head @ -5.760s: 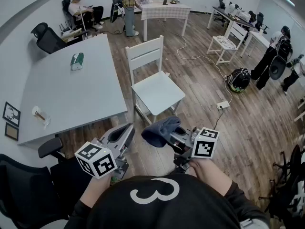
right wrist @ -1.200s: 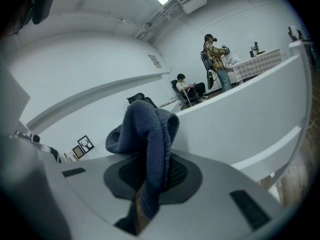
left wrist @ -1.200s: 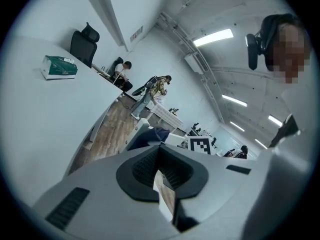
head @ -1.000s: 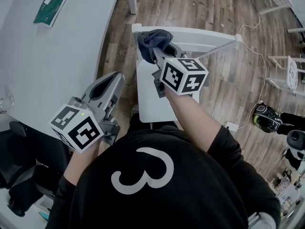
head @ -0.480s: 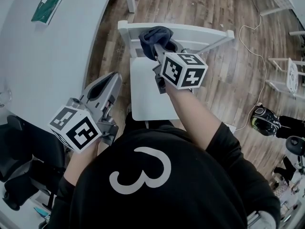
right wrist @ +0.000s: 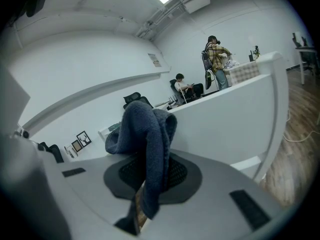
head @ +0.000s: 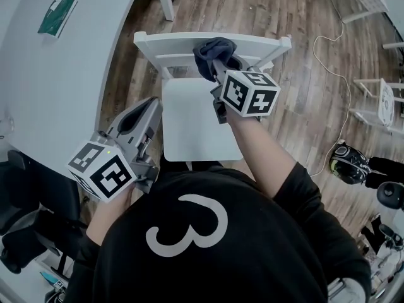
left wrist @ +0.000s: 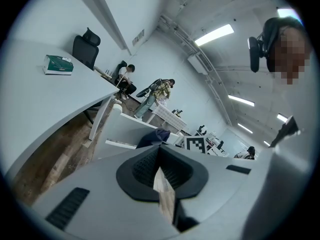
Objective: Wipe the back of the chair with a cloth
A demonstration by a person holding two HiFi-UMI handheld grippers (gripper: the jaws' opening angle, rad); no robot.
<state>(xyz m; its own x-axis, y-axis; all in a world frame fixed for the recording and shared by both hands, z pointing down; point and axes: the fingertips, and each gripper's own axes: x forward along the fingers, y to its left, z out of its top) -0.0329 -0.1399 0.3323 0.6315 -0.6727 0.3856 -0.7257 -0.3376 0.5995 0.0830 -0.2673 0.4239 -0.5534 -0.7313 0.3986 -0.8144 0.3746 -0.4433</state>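
In the head view, the white wooden chair (head: 197, 128) stands at upper centre, its back along the top of the frame. The right gripper (head: 220, 66) presses a bunched dark blue cloth (head: 211, 50) onto the middle of the back's top rail (head: 169, 41). The left gripper (head: 136, 129) hangs at lower left, beside the grey table (head: 69, 87) and apart from the chair.

In the left gripper view, the 2 jaws meet with nothing between them (this gripper is idle).

In the right gripper view, the jaws clamp a fold of the cloth, which drapes over them at centre frame, with the white chair back just behind it on the right.

I judge the wiping to be under way. The cloth is on the rail, but no mark shows which part is already wiped. The rail's right end and the slats below look left to do.
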